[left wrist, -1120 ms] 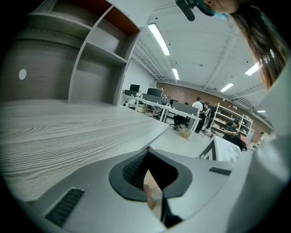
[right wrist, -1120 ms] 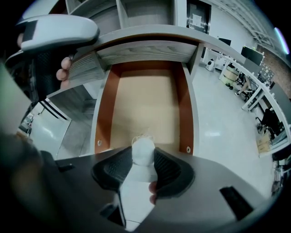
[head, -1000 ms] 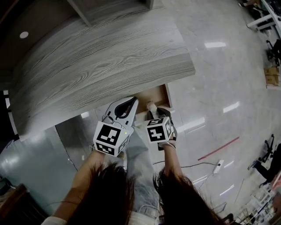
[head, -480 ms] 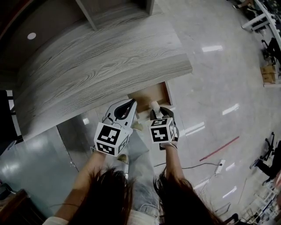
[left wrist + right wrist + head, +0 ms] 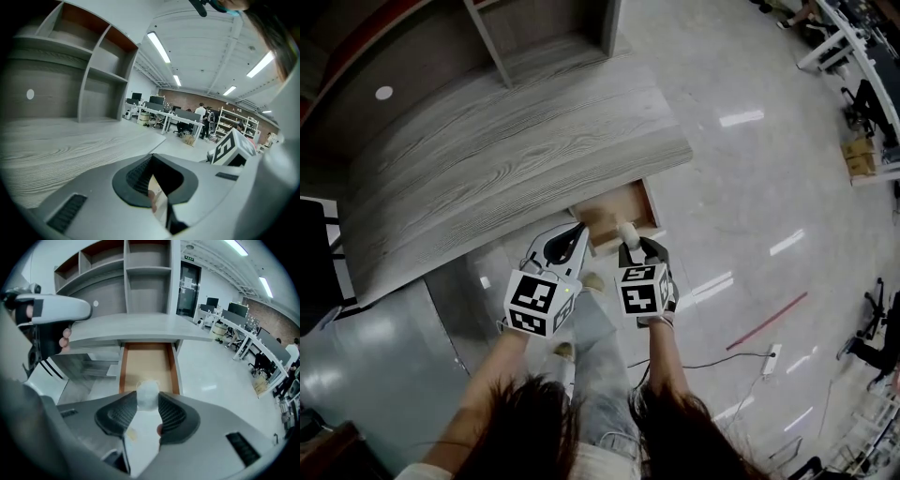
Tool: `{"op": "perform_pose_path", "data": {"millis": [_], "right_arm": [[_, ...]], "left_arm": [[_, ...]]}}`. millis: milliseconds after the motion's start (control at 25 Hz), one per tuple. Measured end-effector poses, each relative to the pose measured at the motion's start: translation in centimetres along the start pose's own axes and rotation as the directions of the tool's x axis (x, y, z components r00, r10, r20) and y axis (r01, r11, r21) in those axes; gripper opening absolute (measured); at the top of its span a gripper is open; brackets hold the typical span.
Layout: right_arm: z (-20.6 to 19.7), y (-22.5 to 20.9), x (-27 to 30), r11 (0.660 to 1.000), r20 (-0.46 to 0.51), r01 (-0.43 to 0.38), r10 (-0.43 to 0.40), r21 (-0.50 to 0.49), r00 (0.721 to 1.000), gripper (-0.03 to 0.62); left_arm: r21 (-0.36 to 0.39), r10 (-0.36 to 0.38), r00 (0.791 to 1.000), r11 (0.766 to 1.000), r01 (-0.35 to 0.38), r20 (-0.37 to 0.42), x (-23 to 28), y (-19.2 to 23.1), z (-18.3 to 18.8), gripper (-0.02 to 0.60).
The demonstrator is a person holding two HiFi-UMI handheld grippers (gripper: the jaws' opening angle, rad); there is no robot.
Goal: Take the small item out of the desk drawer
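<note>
The desk drawer (image 5: pixel 605 214) stands pulled out under the grey wood desk top (image 5: pixel 506 159); its brown bottom (image 5: pixel 145 363) looks bare. My right gripper (image 5: pixel 627 234) is in front of the drawer, shut on a small whitish round item (image 5: pixel 626 230). In the right gripper view the item (image 5: pixel 147 393) sits squeezed between the ribbed pads (image 5: pixel 171 414) of the right gripper (image 5: pixel 147 398). My left gripper (image 5: pixel 578 228) hangs beside it to the left, its jaws shut to a point and holding nothing, as the left gripper (image 5: pixel 151 159) also shows in its own view.
A shelf unit (image 5: pixel 544 28) rises at the back of the desk. A glossy panel (image 5: pixel 375 347) stands to the left below the desk. The shiny floor (image 5: pixel 750 187) carries a red strip (image 5: pixel 766 322) and a power strip with cable (image 5: pixel 771 352). Office desks (image 5: pixel 234 329) stand farther off.
The desk and drawer have slid up and left in the head view. Both grippers keep their poses, with the right one still shut on the item, now slightly farther back from the drawer.
</note>
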State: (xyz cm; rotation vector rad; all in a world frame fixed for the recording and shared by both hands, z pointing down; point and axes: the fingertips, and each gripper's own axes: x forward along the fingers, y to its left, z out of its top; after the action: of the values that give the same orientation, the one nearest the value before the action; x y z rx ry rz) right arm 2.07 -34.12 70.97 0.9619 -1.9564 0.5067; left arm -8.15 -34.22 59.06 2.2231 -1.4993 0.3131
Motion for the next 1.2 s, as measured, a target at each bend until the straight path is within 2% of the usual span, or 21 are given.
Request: {"op": "perform_pose_path", "data": {"millis": [600, 1200], "right_arm": [[2.3, 1.1, -8.2, 0.995, 0.153, 0.072, -0.081, 0.065, 0.985, 0.153], [2.4, 3.7, -16.6, 0.992, 0.273, 0.113, -0.125, 0.062, 0.954, 0.155]], "left_arm": [[0.038, -0.030, 0.999, 0.999, 0.029, 0.041, -5.2, -3.4, 2.7, 0.012], [0.076, -0.053, 0.995, 0.996, 0.046, 0.086, -11.7, -7.9, 4.0, 0.012]]}}
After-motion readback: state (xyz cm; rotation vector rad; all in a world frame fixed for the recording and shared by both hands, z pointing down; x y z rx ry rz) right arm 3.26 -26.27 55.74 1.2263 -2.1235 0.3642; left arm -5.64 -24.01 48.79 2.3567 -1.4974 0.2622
